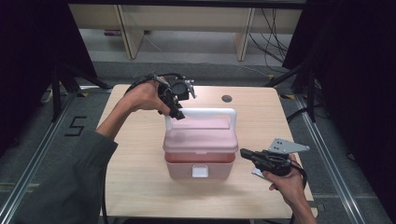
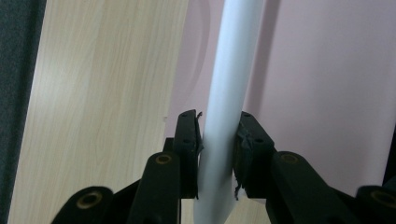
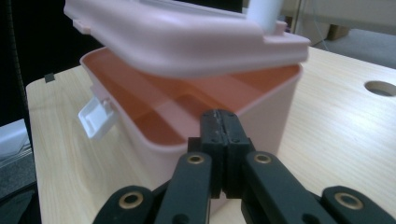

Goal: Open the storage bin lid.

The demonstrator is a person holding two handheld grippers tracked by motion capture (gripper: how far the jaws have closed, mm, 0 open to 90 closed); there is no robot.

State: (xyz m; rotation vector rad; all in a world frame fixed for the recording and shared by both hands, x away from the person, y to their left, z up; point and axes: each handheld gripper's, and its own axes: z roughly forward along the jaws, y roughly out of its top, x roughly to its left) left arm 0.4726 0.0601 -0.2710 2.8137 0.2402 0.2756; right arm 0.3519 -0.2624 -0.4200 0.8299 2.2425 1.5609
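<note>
A pink box (image 1: 199, 163) with a white handle (image 1: 201, 113) is seen near the middle of a light wooden table (image 1: 140, 186), its white front latch (image 1: 200, 171) hanging loose. The handle is clamped near its left end between the pads of the left tool (image 1: 177, 113), which is held behind the box and comes down onto the handle from above; in the left gripper view the white bar (image 2: 224, 116) is pressed from both sides. The pink lid (image 1: 198, 136) is held tilted clear of the box, so that a gap is left at the front and the orange-toned inside (image 3: 187, 107) with its divided compartments can be made out. The right tool (image 1: 243, 152) is held just to the right of the box, level with the lid's edge, its jaws pressed together on nothing. A round hole (image 1: 227, 98) is seen in the table behind the box.
</note>
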